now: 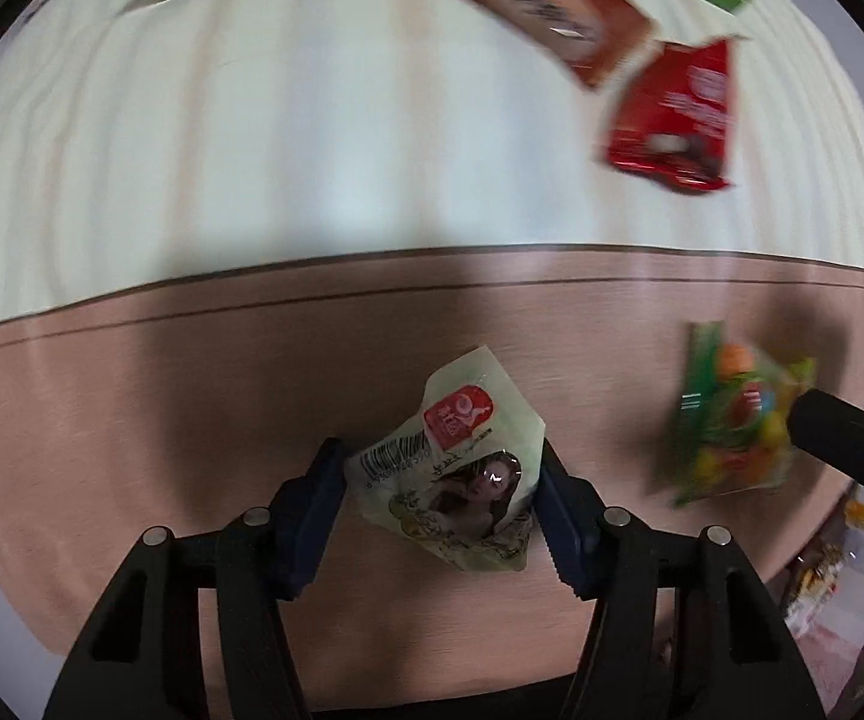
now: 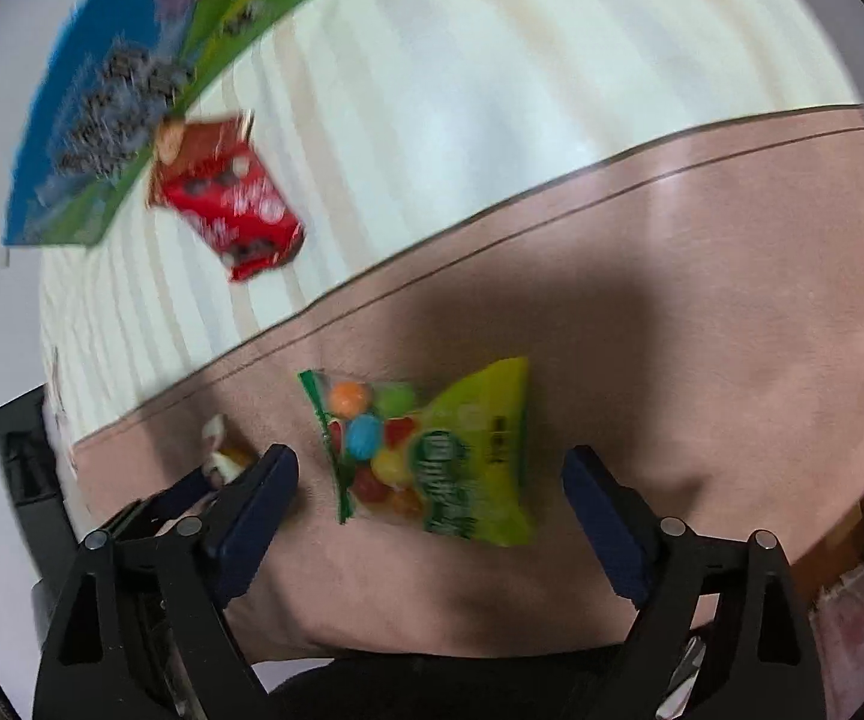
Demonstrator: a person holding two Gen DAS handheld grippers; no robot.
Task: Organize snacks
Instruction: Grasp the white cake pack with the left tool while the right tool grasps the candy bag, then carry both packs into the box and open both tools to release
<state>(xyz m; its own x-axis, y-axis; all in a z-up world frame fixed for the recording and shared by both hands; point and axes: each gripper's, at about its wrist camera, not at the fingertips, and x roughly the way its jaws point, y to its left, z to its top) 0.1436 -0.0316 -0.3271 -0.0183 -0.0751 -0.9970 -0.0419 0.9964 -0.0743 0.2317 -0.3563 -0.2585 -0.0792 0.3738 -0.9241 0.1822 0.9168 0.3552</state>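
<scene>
Between left gripper point(image 1: 441, 489) pads: pale packet point(image 1: 459, 468), clamped.

The work surface is a tabletop with two finishes: a pinkish-brown zone point(image 1: 132, 432) on the near side and a cream zone with faint stripes point(image 1: 312, 120) on the far side. A pair of thin dark lines point(image 2: 642, 171) runs along the boundary between the two zones. Broad soft shadows point(image 2: 552, 324) fall across the pinkish-brown zone, and a dark boxy object point(image 2: 27, 456), blurred, stands beyond the table's left edge in the right wrist view
</scene>
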